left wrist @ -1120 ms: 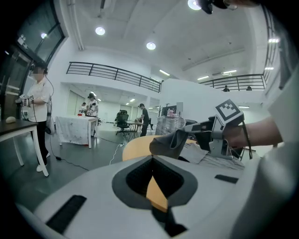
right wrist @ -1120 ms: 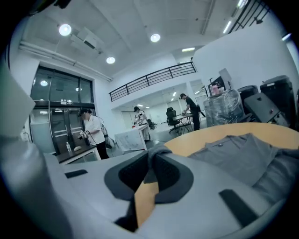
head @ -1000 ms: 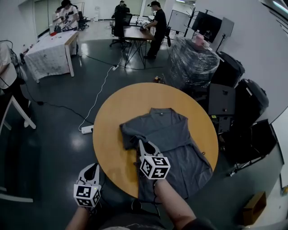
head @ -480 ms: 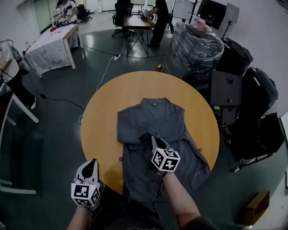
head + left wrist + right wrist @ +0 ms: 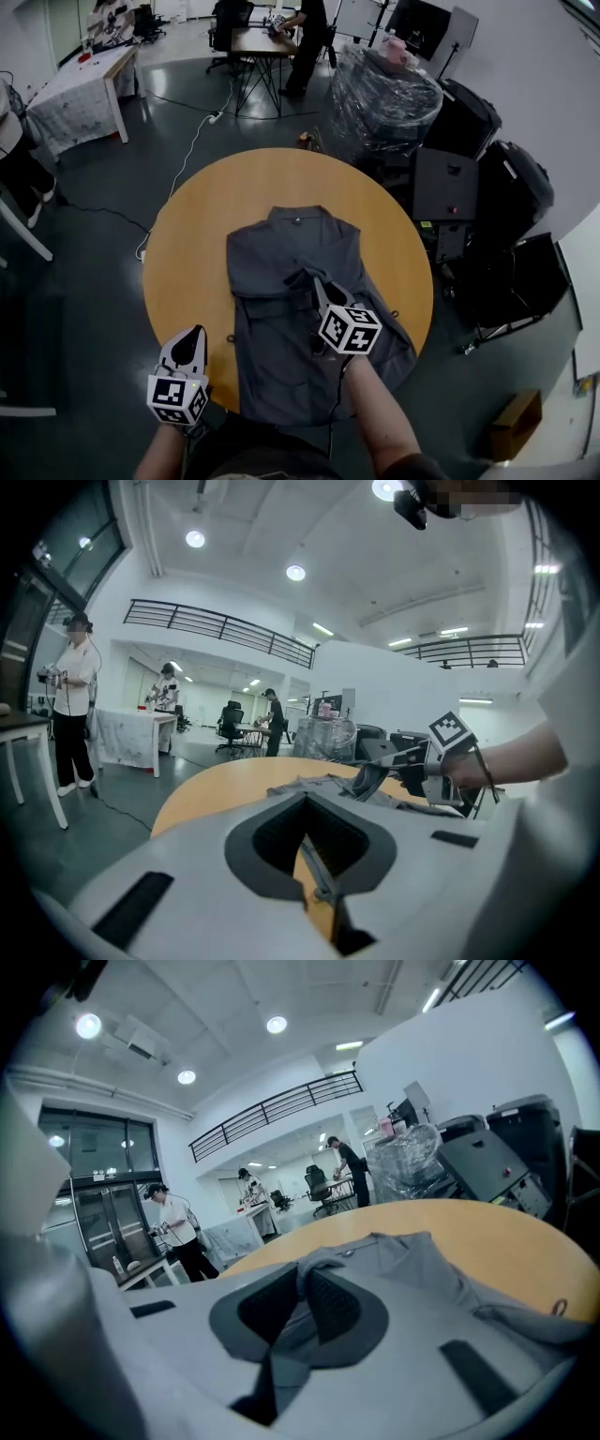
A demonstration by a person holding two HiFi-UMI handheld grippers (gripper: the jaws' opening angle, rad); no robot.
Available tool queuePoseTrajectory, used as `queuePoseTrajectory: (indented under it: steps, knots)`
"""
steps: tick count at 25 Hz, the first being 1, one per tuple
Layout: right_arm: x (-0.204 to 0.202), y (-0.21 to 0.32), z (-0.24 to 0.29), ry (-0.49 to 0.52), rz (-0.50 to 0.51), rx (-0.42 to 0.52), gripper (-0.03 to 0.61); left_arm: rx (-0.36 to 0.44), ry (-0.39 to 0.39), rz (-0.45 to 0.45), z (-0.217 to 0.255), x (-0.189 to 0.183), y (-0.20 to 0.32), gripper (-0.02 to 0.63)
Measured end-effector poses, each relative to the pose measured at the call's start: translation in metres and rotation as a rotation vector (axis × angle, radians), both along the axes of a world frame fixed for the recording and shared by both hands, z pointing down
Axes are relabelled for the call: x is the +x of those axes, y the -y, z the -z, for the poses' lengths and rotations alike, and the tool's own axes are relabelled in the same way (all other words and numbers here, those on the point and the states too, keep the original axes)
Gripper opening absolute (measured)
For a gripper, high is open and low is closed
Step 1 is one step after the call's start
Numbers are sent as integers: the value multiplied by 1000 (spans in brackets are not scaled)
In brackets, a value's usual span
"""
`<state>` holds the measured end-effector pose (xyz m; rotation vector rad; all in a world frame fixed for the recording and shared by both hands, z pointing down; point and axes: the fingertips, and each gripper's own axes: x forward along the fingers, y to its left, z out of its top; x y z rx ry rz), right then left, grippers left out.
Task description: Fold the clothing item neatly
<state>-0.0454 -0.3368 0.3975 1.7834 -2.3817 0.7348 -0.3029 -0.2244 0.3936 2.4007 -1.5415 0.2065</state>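
Observation:
A grey shirt lies flat on the round wooden table, its collar at the far side. My right gripper is over the shirt's middle and is shut on a raised fold of the grey cloth. That pinched fold stands up above the rest of the shirt. My left gripper hovers at the table's near left edge, left of the shirt's hem, shut with nothing in it. From the left gripper view the right gripper shows with cloth hanging from it.
A plastic-wrapped pallet and black cases stand behind and right of the table. A cable runs across the floor at the left. People work at desks far off. A cardboard box sits at the lower right.
My right gripper has carried the pinched fold from the shirt's left side rightward onto its middle. The left gripper has come up to the table's near left edge.

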Motion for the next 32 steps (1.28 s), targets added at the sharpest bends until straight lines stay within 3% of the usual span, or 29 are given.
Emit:
queuePoseTrajectory:
  steps: [5, 9, 15, 22, 24, 28, 30, 32]
  knots:
    - [36, 22, 30, 17, -27, 59, 18, 9, -4, -40, -3, 18, 15, 8]
    - [79, 33, 17, 61, -7, 59, 18, 12, 24, -19, -9, 41, 19, 8]
    - [118, 14, -62, 50, 10, -112, 70, -8, 79, 114, -13, 62, 19, 8]
    - [179, 20, -63, -29, -48, -61, 86, 10, 101, 210, -11, 102, 25, 8]
    - [174, 23, -57, -117, 44, -27, 86, 8, 98, 222, -11, 112, 23, 8]
    - [118, 23, -71, -380, 434, 14, 86, 15, 97, 234, -12, 131, 23, 8]
    - [92, 23, -89, -505, 595, -1, 96, 14, 92, 244, -13, 137, 21, 8]
    - [78, 24, -108, -581, 685, -46, 98, 7, 102, 248, -14, 140, 19, 8]
